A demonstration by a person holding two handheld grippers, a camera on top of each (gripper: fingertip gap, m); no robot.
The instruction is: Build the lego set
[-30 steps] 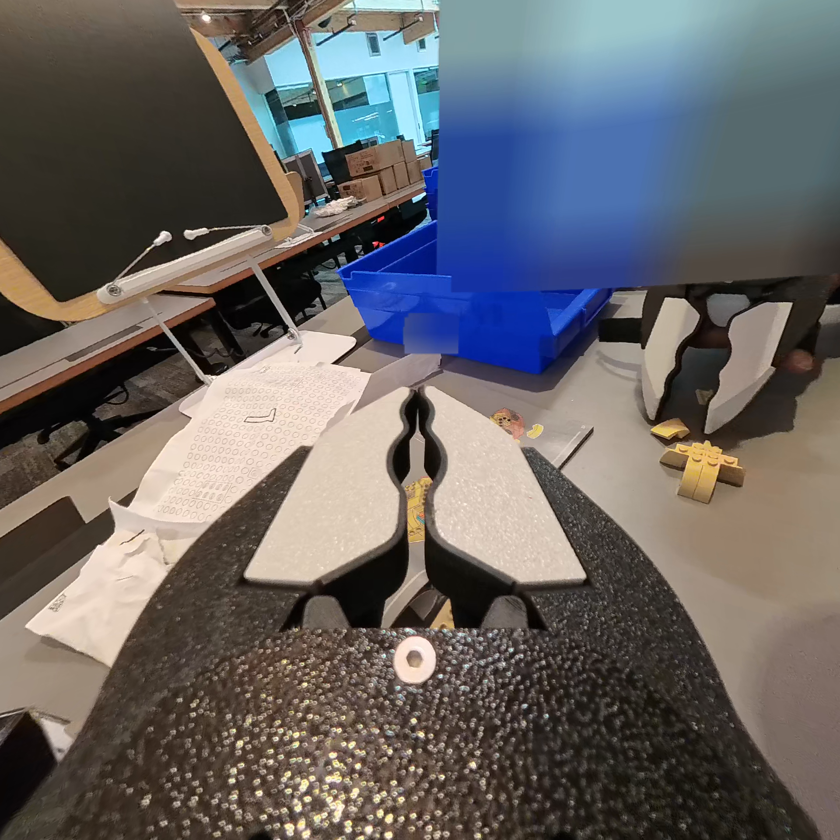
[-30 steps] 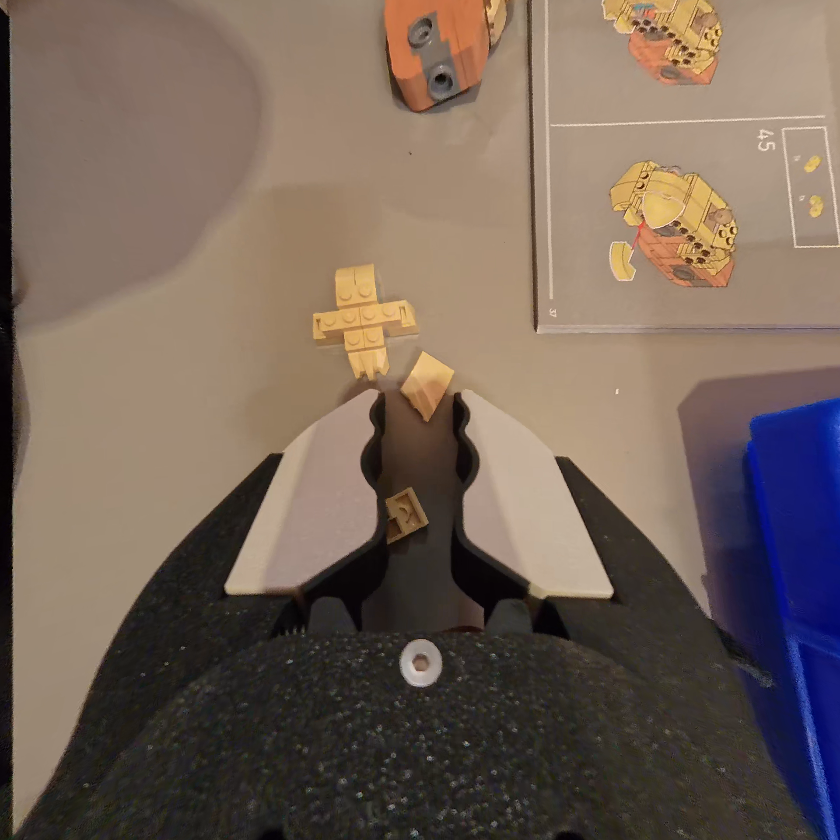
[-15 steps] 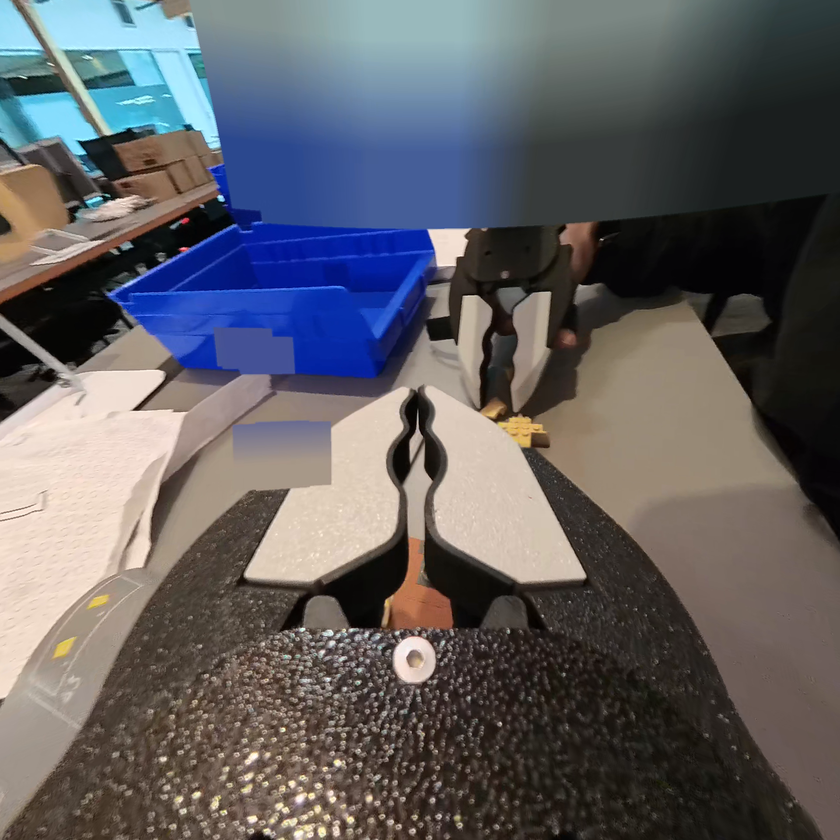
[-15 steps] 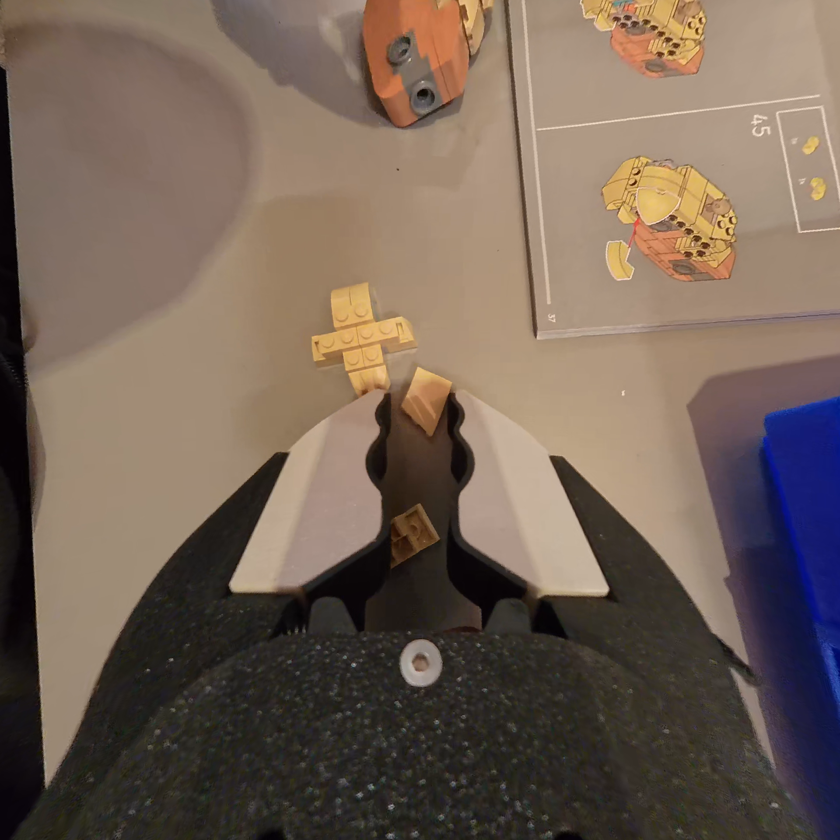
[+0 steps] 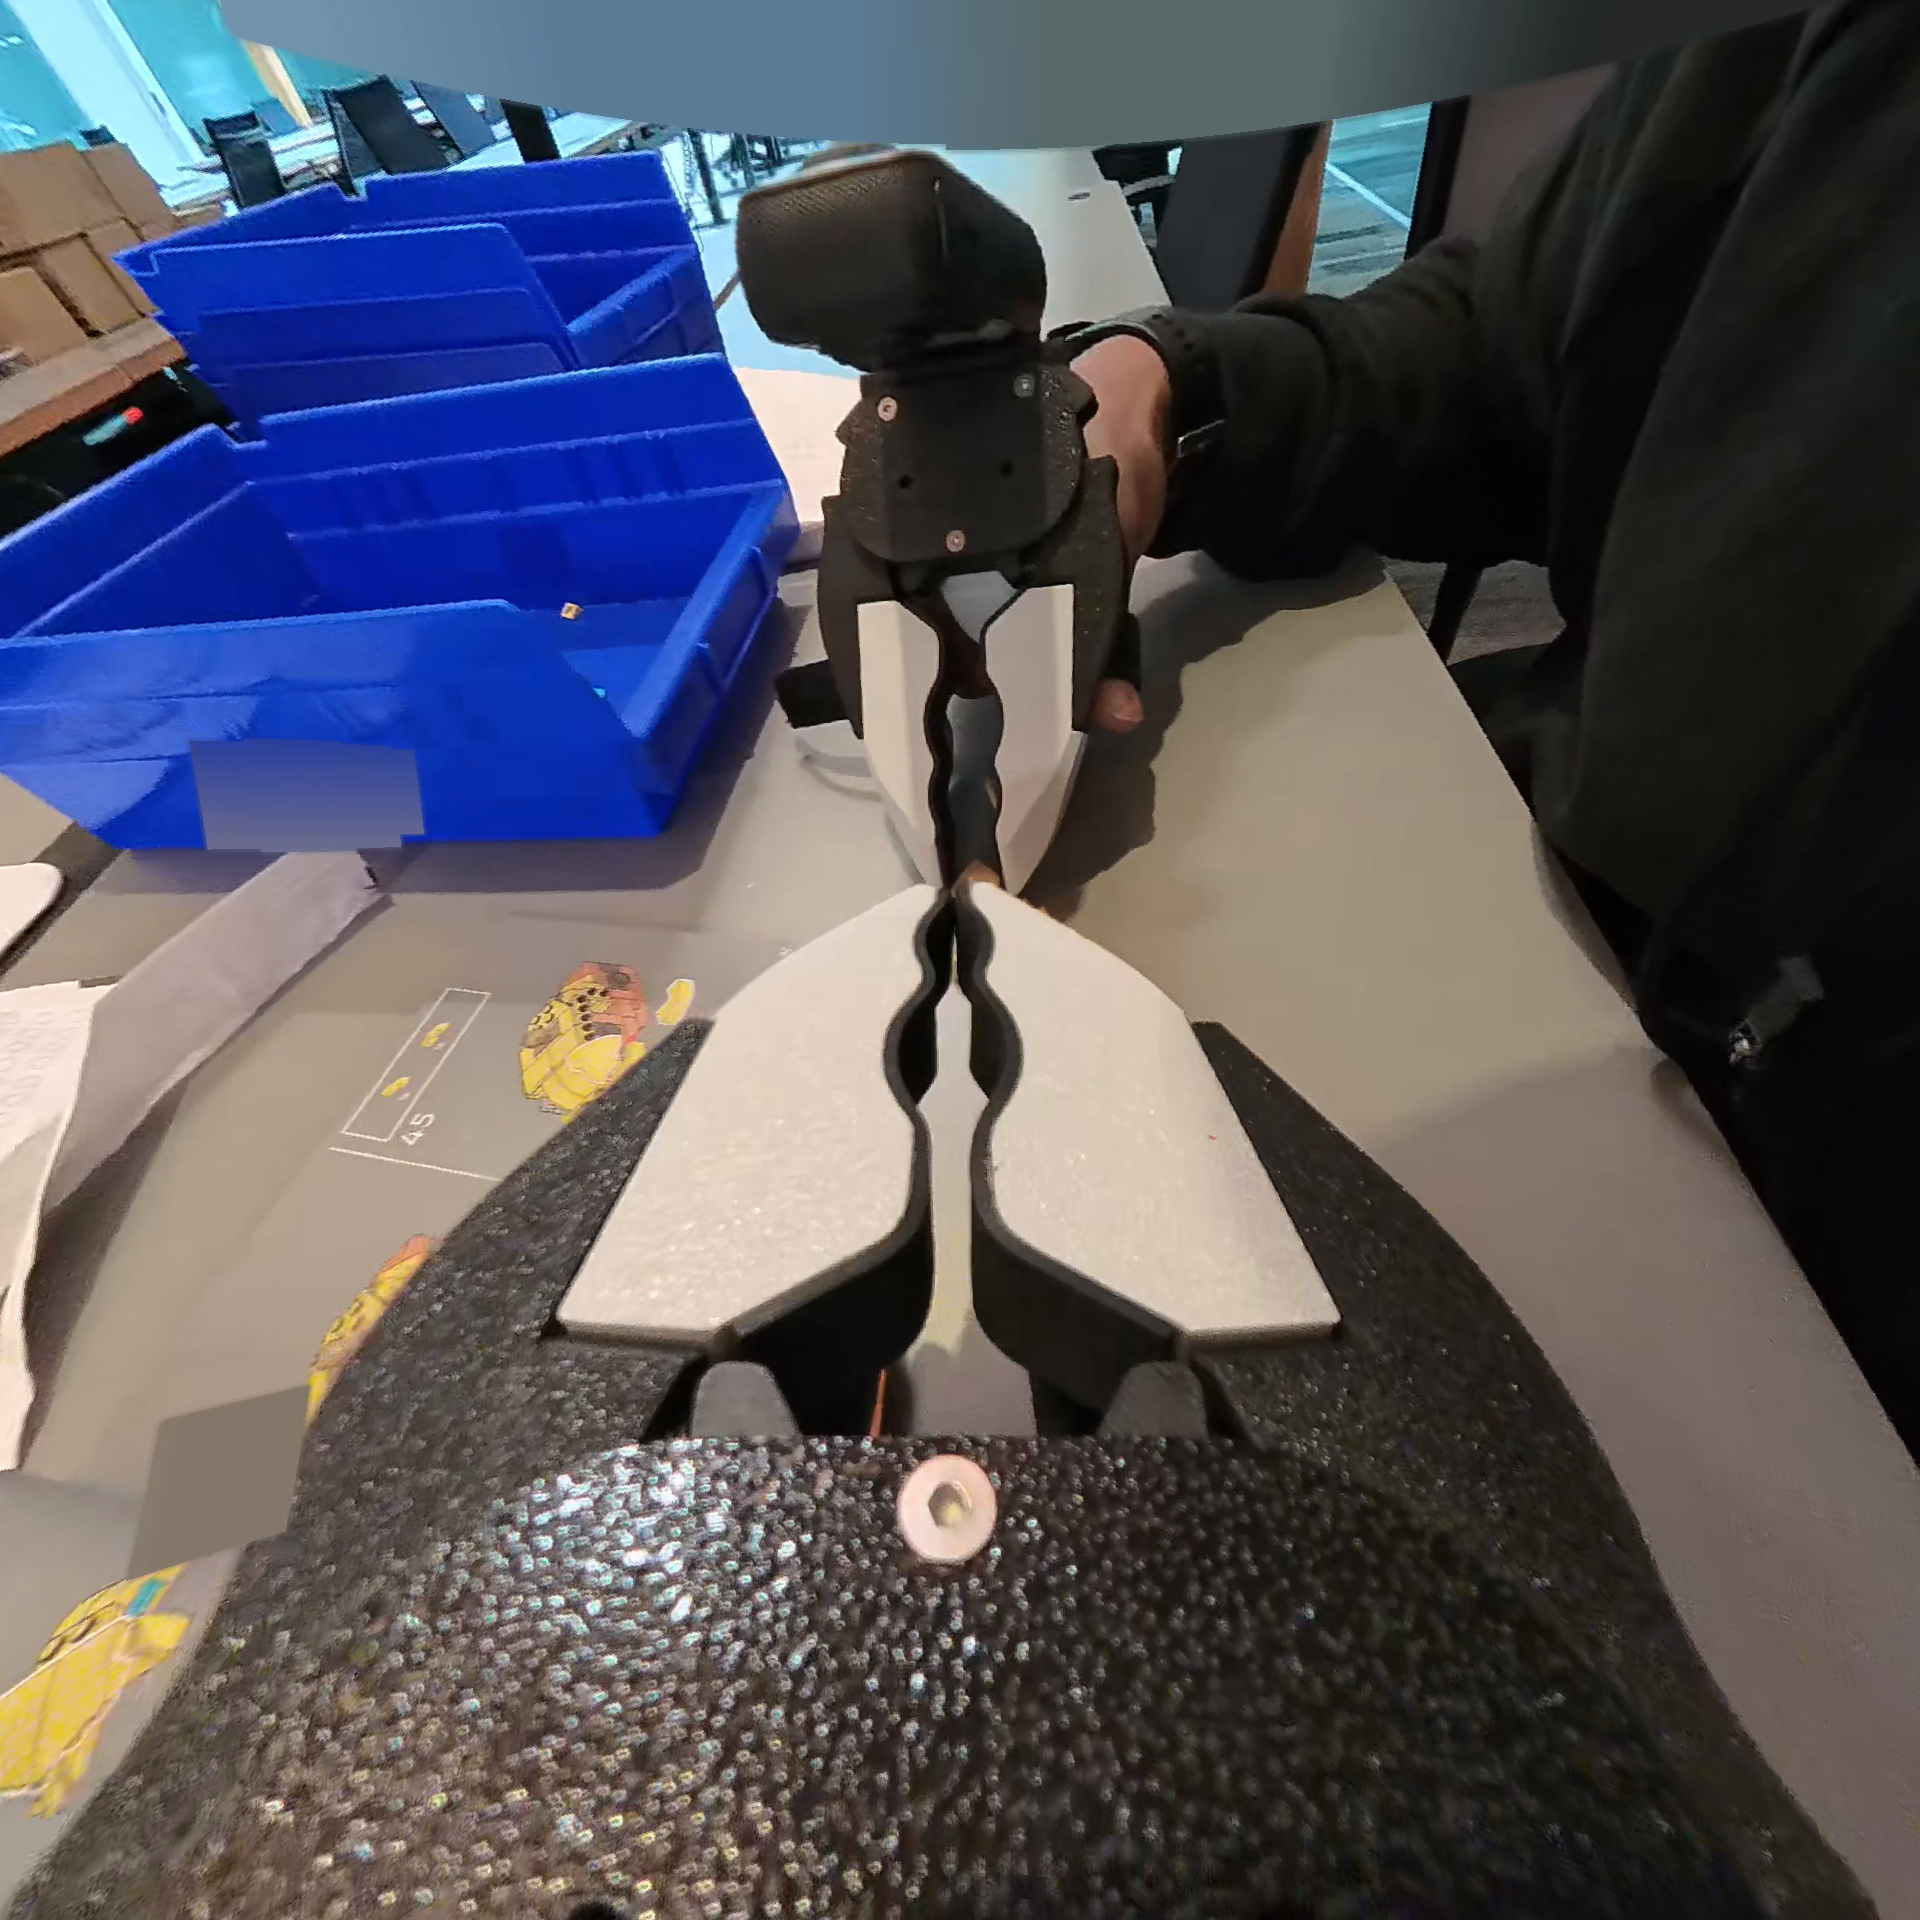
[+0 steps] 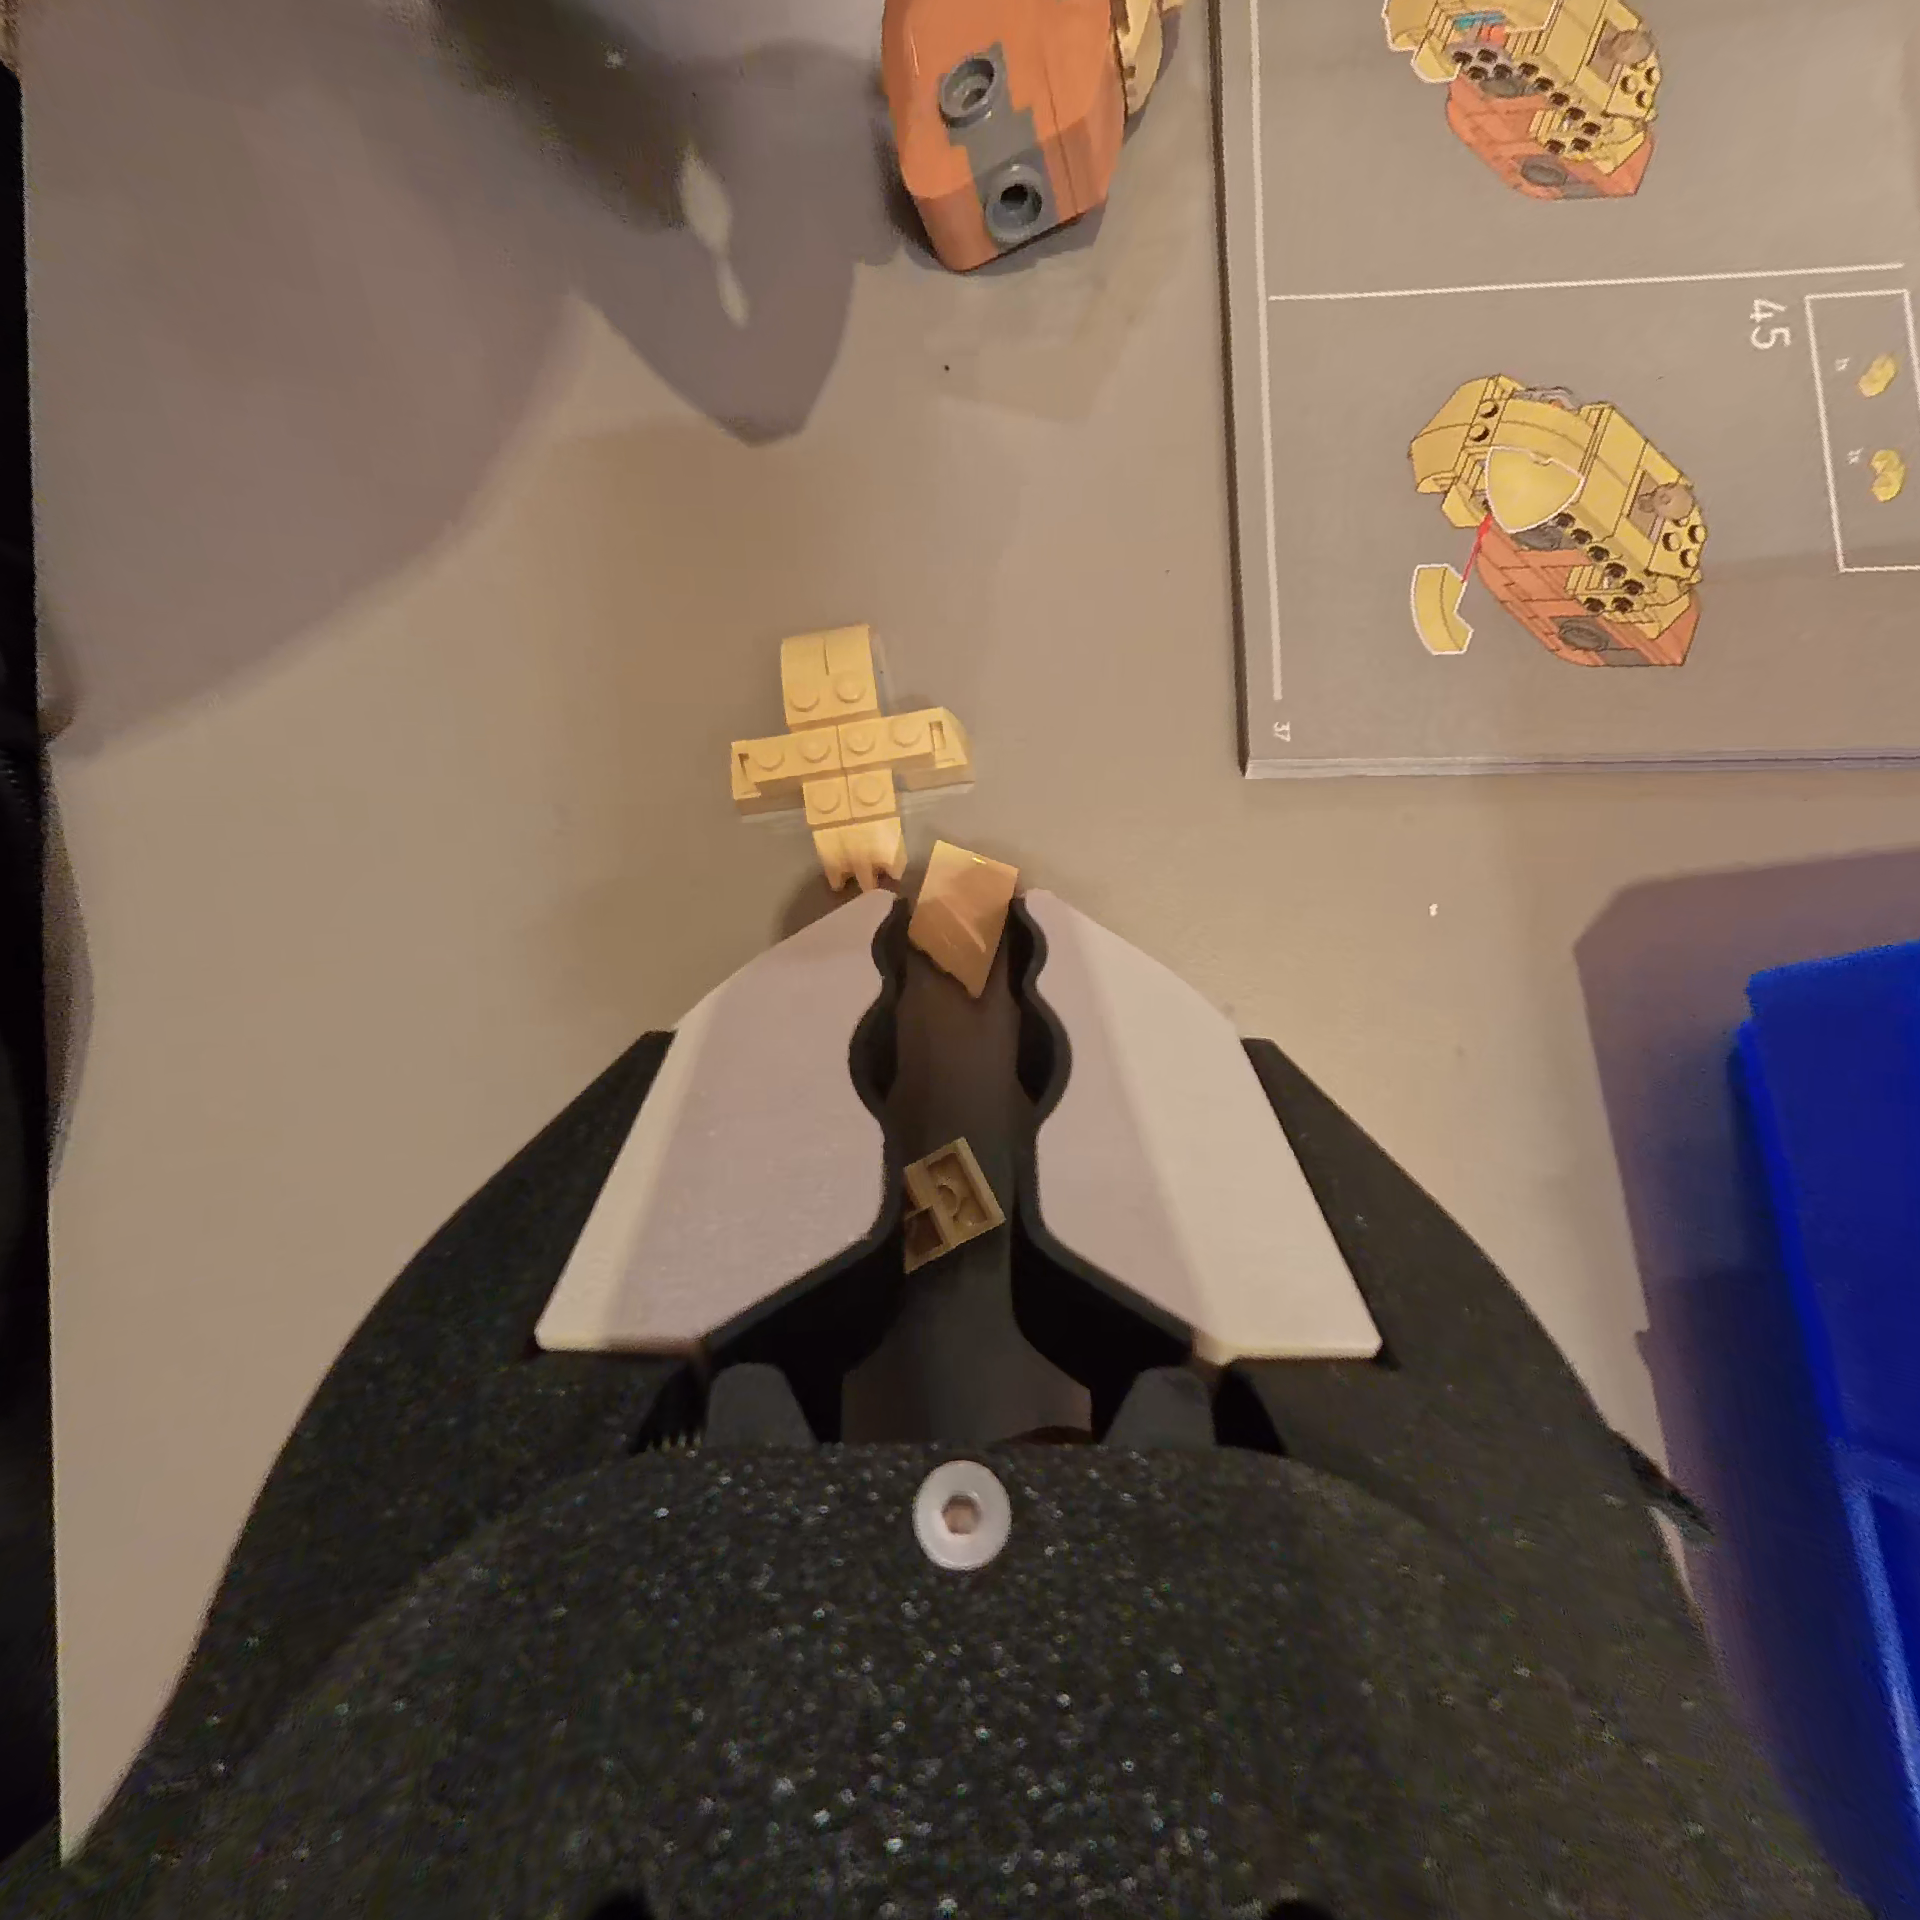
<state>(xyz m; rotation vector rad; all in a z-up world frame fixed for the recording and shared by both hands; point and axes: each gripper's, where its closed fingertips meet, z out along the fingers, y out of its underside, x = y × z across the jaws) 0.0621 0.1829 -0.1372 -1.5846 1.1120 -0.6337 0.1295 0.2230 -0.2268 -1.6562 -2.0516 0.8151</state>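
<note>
My right gripper (image 6: 956, 914) points down at the grey table (image 6: 416, 935). Its fingertips are closed on a small tan slope brick (image 6: 958, 914), which touches both pads. A cross-shaped tan brick assembly (image 6: 847, 748) lies just beyond the left fingertip. A small tan plate (image 6: 951, 1210) lies on the table under the fingers, farther back. My left gripper (image 5: 954, 904) is shut with nothing between its pads. It hovers above the table, facing the right gripper (image 5: 971, 862), which a person's hand (image 5: 1127, 457) holds.
An orange-brown brick model (image 6: 997, 135) lies at the far side of the table. An open instruction booklet (image 6: 1558, 520) lies to its right. Blue bins (image 5: 395, 582) stand on the left in the left wrist view and at the right edge of the right wrist view (image 6: 1839, 1351). A dark sleeve (image 5: 1662, 416) fills the right. Some 12 cm of space lies between my two pairs of fingers. My left tips are about 15 cm from the small tan plate (image 6: 951, 1210), my right tips only 5 cm.
The right fingers have narrowed around the tan slope brick until both pads meet it. The left gripper has swung right, staying shut, and now faces the right gripper.
</note>
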